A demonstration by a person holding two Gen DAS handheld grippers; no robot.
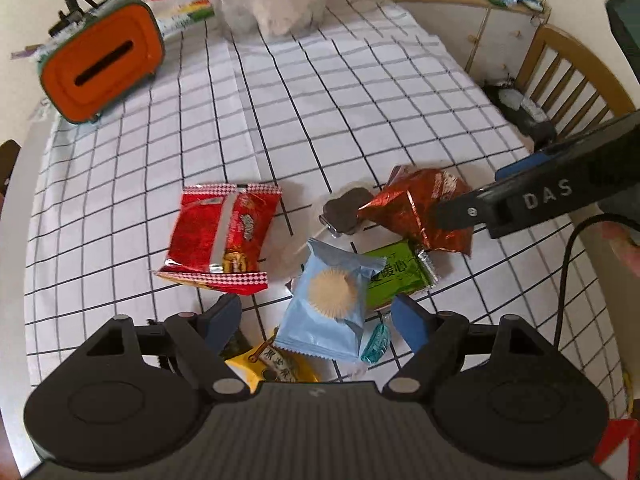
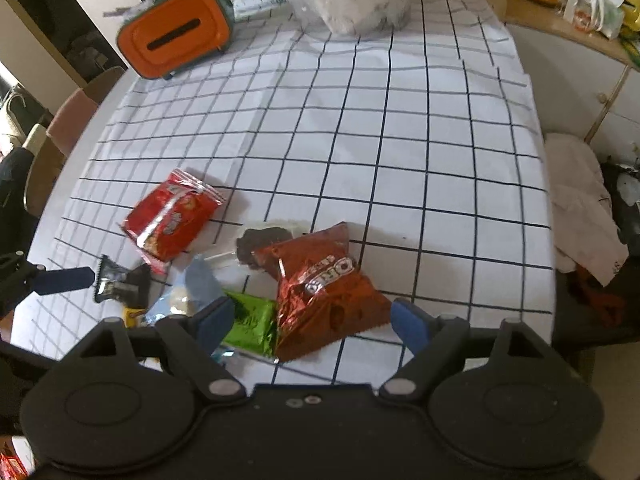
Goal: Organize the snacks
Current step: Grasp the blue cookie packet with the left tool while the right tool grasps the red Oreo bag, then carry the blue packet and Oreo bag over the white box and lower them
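A heap of snack packets lies on the checked tablecloth [image 1: 320,112]. My left gripper [image 1: 318,320] hangs open just above a light blue packet [image 1: 328,304], with a yellow packet [image 1: 276,368] and a teal candy [image 1: 376,342] under it. A red packet [image 1: 224,240] lies to the left. My right gripper [image 2: 312,322] is open over a copper-red foil packet [image 2: 320,292] and a green packet [image 2: 250,320]. A dark cookie in clear wrap [image 2: 260,240] lies behind them. A small black packet [image 2: 120,284] sits by one left-gripper finger [image 2: 64,280].
An orange tissue box [image 1: 100,64] stands at the table's far left. A clear plastic bag [image 1: 272,0] stands at the far edge. A wooden chair [image 1: 572,80] is at the right, with a white cloth [image 2: 580,208] draped beside the table.
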